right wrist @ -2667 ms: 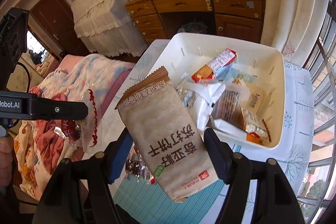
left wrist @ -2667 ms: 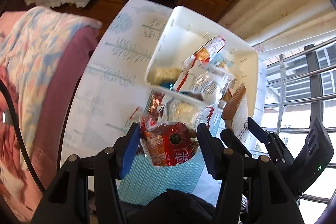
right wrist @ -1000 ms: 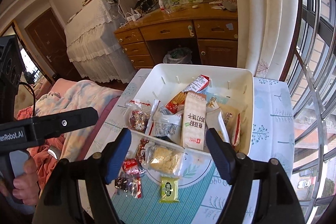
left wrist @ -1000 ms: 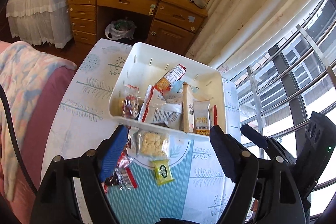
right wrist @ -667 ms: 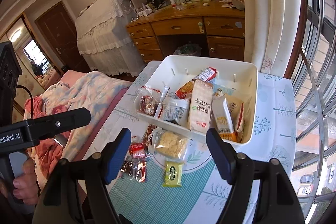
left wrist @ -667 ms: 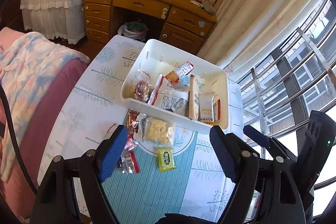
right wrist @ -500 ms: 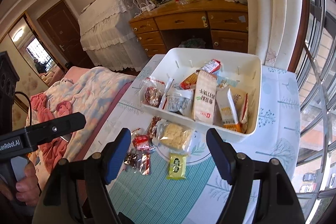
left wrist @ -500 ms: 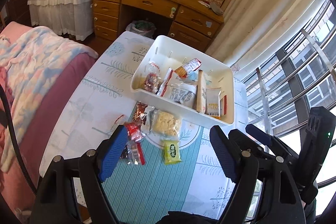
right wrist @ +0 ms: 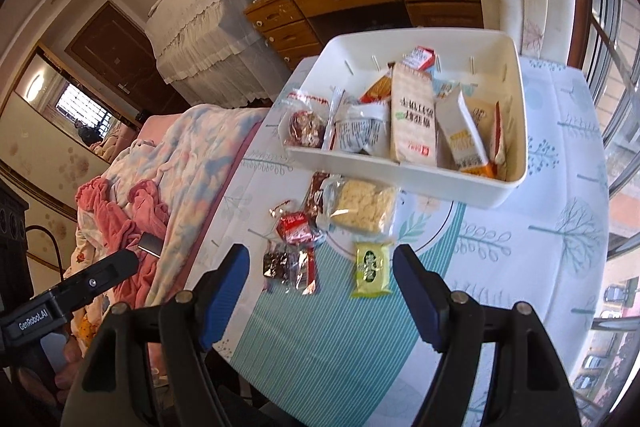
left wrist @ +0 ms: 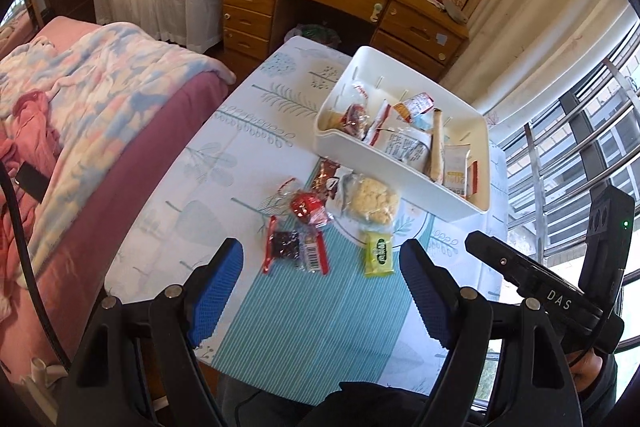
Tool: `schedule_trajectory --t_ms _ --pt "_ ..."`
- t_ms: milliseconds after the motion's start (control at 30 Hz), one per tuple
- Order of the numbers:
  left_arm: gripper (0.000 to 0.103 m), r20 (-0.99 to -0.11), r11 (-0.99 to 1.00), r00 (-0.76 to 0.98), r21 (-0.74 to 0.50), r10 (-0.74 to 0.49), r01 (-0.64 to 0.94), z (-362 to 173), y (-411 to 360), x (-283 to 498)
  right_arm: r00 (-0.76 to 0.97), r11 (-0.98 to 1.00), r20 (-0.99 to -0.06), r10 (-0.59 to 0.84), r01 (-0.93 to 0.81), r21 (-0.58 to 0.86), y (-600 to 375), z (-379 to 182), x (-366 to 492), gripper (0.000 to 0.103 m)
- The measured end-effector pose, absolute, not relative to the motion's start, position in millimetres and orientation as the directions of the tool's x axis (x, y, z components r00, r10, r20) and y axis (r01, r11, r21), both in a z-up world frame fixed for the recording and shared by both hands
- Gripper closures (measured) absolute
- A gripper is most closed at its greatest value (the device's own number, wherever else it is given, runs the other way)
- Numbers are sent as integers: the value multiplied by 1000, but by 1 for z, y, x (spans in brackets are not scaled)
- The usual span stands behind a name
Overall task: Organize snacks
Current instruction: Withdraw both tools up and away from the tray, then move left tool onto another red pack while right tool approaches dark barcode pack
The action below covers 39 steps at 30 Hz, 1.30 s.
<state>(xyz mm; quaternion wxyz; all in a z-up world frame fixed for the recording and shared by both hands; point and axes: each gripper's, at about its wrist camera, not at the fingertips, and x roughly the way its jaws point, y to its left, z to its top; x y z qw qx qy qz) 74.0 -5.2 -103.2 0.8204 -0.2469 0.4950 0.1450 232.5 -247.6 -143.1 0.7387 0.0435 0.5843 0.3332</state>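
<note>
White bin (right wrist: 460, 183) ahead of both tools, on desk, packed w/ upright packets incl. tall tan cracker bag (right wrist: 412, 115). Loose on desk just in front of bin: clear pack of pale crackers (right wrist: 362, 205) touching it, red candy bag (right wrist: 296, 227), dark candy pack (right wrist: 290, 265), green-yellow sachet (right wrist: 372, 269) lying flat nearest the tools.

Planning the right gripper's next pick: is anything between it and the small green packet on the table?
Nothing visible. The small green snack packet lies alone on the teal striped placemat, just ahead of the open right gripper, apart from neighbouring snacks.
</note>
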Motion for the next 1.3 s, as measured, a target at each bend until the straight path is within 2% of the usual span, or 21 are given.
schedule_trajectory --t_ms 400,567,967,1300 --pt "23 -895 852 443 -271 -51 -448 -116 42 71 17 831 -847 531 -208 516 -237 -184 218 28" --pt "16 -902 881 419 -278 -102 -384 -125 63 83 -8 849 -852 524 -77 523 -226 -201 207 28" --pt "14 -921 950 326 -273 -213 -151 -150 86 126 -23 831 -847 531 212 514 -203 -237 181 28" --pt "14 -918 959 279 -267 -282 90 -173 92 158 -22 689 -800 600 521 503 -183 -280 152 28"
